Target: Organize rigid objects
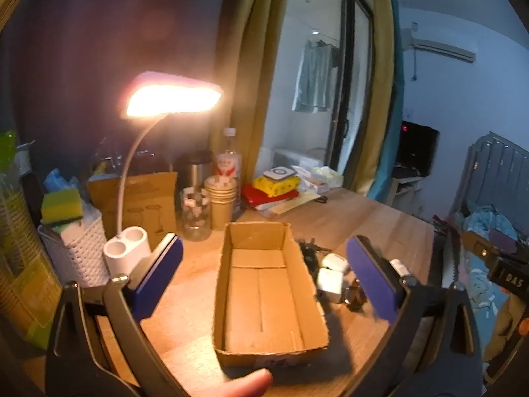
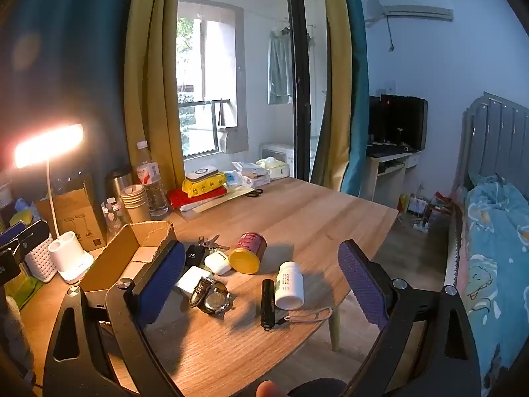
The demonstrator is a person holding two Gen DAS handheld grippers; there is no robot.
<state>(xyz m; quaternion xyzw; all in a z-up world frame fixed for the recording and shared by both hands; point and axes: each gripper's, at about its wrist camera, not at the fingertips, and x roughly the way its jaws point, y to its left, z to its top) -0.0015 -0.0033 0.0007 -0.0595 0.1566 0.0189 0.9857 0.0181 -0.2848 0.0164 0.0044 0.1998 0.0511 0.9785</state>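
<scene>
Clutter sits between the right gripper's (image 2: 261, 278) spread, unloaded jaws: watch (image 2: 211, 296), flashlight (image 2: 267, 299), pill bottle (image 2: 290, 285), tin (image 2: 248, 253), earbud case (image 2: 217, 262), charger (image 2: 191, 280), keys (image 2: 208, 243). Left of its left jaw stands the box (image 2: 132, 251). The left gripper (image 1: 264, 271), jaws also released, frames that box (image 1: 267, 291), with nothing inside it.
</scene>
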